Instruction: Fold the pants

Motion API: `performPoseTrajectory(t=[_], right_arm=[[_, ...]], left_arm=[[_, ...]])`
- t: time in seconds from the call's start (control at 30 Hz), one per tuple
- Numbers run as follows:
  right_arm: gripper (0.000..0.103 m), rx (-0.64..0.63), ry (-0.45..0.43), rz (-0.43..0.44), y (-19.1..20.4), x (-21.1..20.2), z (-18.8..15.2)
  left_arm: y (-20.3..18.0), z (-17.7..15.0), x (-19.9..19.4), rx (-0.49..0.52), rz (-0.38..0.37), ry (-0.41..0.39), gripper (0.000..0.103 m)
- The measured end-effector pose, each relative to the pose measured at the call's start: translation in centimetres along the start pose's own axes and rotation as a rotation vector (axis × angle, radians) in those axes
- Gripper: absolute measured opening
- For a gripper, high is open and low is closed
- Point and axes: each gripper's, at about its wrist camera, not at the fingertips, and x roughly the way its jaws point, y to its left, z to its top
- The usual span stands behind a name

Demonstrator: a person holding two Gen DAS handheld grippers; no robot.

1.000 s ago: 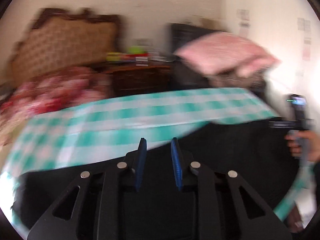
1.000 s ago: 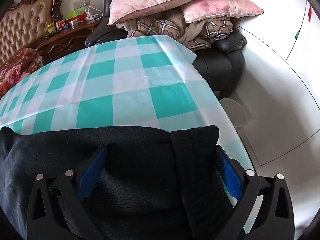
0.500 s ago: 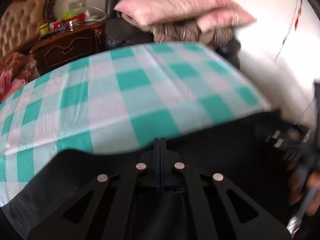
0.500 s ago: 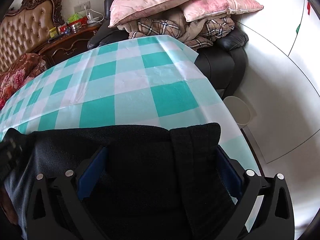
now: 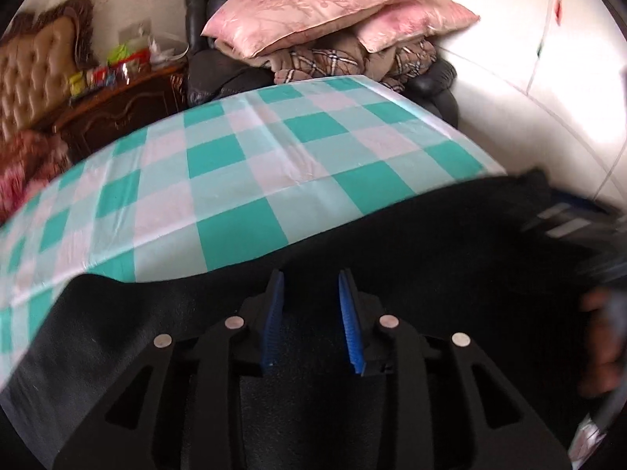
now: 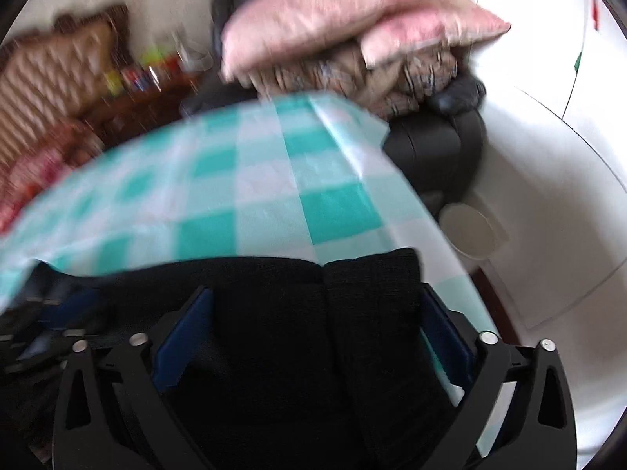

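Note:
The black pants lie along the near edge of the table, on a green-and-white checked cloth. My left gripper is open just above the pants, with nothing between its blue pads. In the right wrist view the pants lie folded, with a seam down the middle. My right gripper is wide open, its pads on either side of the folded end of the pants. The right gripper and the hand that holds it also show at the right edge of the left wrist view.
Pink pillows and a plaid blanket are piled on a dark chair beyond the table's far end. A wooden cabinet with small items and a tufted headboard stand at the far left. A pale bin stands on the floor, right of the table.
My left gripper was shut half a second ago and has opened over the pants. The right wrist view has shifted and blurred; its gripper stays wide open around the folded end.

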Motion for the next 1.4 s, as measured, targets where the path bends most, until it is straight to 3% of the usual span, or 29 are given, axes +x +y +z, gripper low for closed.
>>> performPoseTrajectory(t=[0.07,0.13,0.17,0.23,0.27,0.33,0.4,0.47,0.6,0.67,0.7,0.73,0.8,0.83,0.87,0.93,0.97,1.03,1.07,1.1,1.17,1.2,1.27,1.4], right_arm=[[0.086,0.07,-0.028,0.082,-2.4,-3.2,-0.7],[0.076,0.111,-0.016,0.067,-4.8,-4.9,-2.0],[0.073,0.113,0.007,0.05,-5.5,-4.9,-2.6],[0.057,0.107,0.097,0.013,-7.0,-3.4,-4.1],[0.051,0.128,0.123,0.022,-7.8,-2.8,-4.6],[0.049,0.211,0.13,0.104,-9.3,-2.1,-5.2],[0.045,0.237,0.142,0.155,-9.8,-2.1,-4.8],[0.035,0.227,0.144,0.196,-9.3,-2.3,-4.4],[0.017,0.169,0.141,0.161,-8.8,-2.5,-3.8],[0.011,0.175,0.143,0.166,-9.3,-2.7,-3.9],[0.008,0.172,0.141,0.166,-9.3,-2.8,-3.9],[0.008,0.164,0.135,0.164,-9.3,-3.0,-3.8],[0.006,0.153,0.12,0.164,-9.2,-3.6,-3.6],[0.006,0.137,0.106,0.162,-9.0,-4.0,-3.3],[0.006,0.123,0.098,0.163,-8.8,-4.2,-3.1],[0.005,0.104,0.088,0.169,-8.6,-4.6,-2.7],[0.005,0.102,0.086,0.169,-8.5,-4.7,-2.5],[0.005,0.118,0.086,0.176,-8.8,-4.7,-2.2],[0.004,0.122,0.089,0.18,-9.0,-4.6,-2.2],[0.004,0.119,0.095,0.183,-9.1,-4.4,-2.2],[0.003,0.117,0.111,0.187,-9.1,-4.2,-2.4],[0.003,0.115,0.121,0.192,-9.0,-4.0,-2.4],[0.004,0.111,0.138,0.189,-8.8,-3.6,-2.5],[0.035,0.115,0.117,0.178,-8.9,-3.4,-1.6]], left_arm=[[-0.1,-0.1,-0.2,0.005,0.005,-0.002,0.031],[0.0,0.0,-0.2,-0.002,0.004,-0.001,0.033],[0.0,0.0,-0.2,-0.008,0.007,-0.002,0.036],[0.1,0.1,-0.3,-0.021,0.022,-0.005,0.04],[0.0,0.0,-0.6,-0.025,0.032,-0.011,0.041],[-0.7,-0.1,-2.0,-0.036,0.051,-0.036,0.041],[-2.1,-0.4,-4.2,-0.016,-0.036,-0.074,0.041],[-3.9,-1.4,-6.6,0.043,-0.123,-0.105,0.042],[-9.0,-5.6,-10.5,0.202,-0.321,-0.16,0.053],[-11.5,-7.8,-11.3,0.294,-0.385,-0.163,0.056],[-13.0,-9.0,-11.4,0.359,-0.377,-0.163,0.057],[-14.4,-9.9,-11.0,0.421,-0.328,-0.163,0.056],[-15.7,-10.6,-9.8,0.477,-0.259,-0.142,0.033],[-15.7,-10.7,-9.5,0.478,-0.237,-0.149,0.031],[-15.7,-10.6,-9.4,0.478,-0.226,-0.157,0.019],[-15.7,-10.3,-9.5,0.474,-0.227,-0.168,0.01],[-15.5,-10.1,-9.6,0.46,-0.244,-0.169,0.011],[-15.0,-10.0,-10.4,0.439,-0.299,-0.189,0.021],[-15.1,-10.1,-10.8,0.44,-0.318,-0.198,0.047],[-15.3,-10.3,-11.1,0.453,-0.318,-0.218,0.062],[-16.2,-10.8,-10.8,0.503,-0.275,-0.22,0.059],[-16.7,-10.9,-10.3,0.521,-0.243,-0.209,0.052],[-17.3,-11.6,-9.2,0.554,-0.204,-0.186,0.047],[-16.9,-11.4,-9.3,0.543,-0.187,-0.205,0.025]])
